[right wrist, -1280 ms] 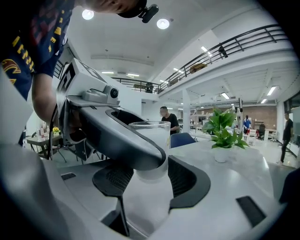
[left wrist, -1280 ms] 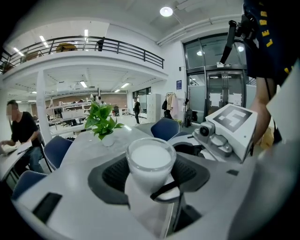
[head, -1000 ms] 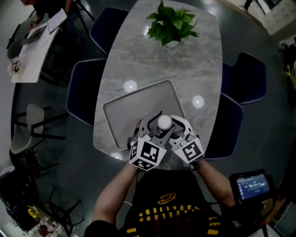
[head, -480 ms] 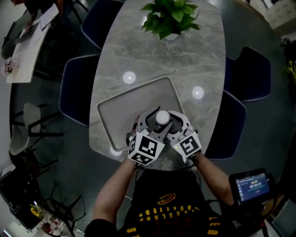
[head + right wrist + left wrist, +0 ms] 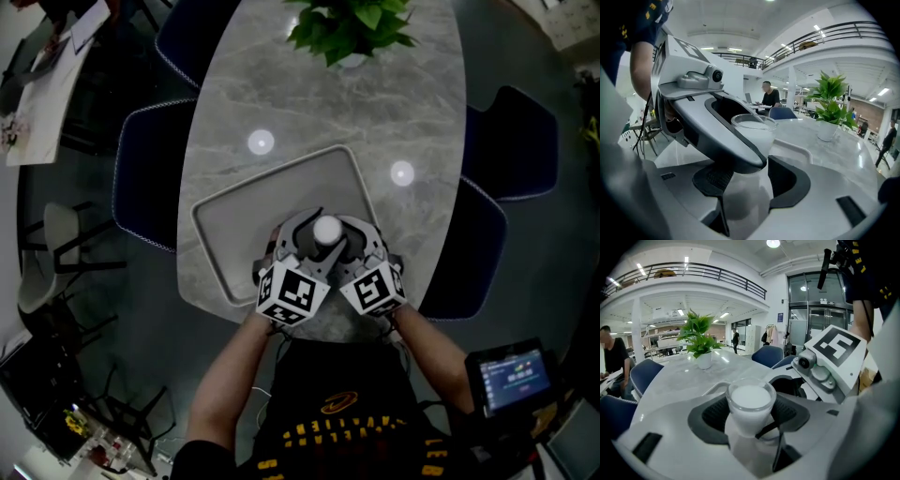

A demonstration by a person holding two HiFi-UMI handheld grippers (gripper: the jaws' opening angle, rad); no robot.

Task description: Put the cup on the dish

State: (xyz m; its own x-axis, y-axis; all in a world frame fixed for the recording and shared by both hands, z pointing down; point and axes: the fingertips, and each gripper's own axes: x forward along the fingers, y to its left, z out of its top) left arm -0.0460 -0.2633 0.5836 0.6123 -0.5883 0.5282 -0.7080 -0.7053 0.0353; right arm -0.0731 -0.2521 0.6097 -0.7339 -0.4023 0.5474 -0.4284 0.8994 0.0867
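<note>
One cup [image 5: 326, 229] is held upright, its long axis vertical, by both grippers at once. The left gripper [image 5: 751, 420] is clamped on its sides, and the right gripper [image 5: 747, 187] is closed on its lower body from the opposite side, so neither is nearer. The cup is placed over the near part of the dish [image 5: 244, 211], whose bare floor lies beneath and ahead; whether its base rests there cannot be told. One cup, one dish, two grippers and one potted plant [image 5: 352, 23] are counted.
</note>
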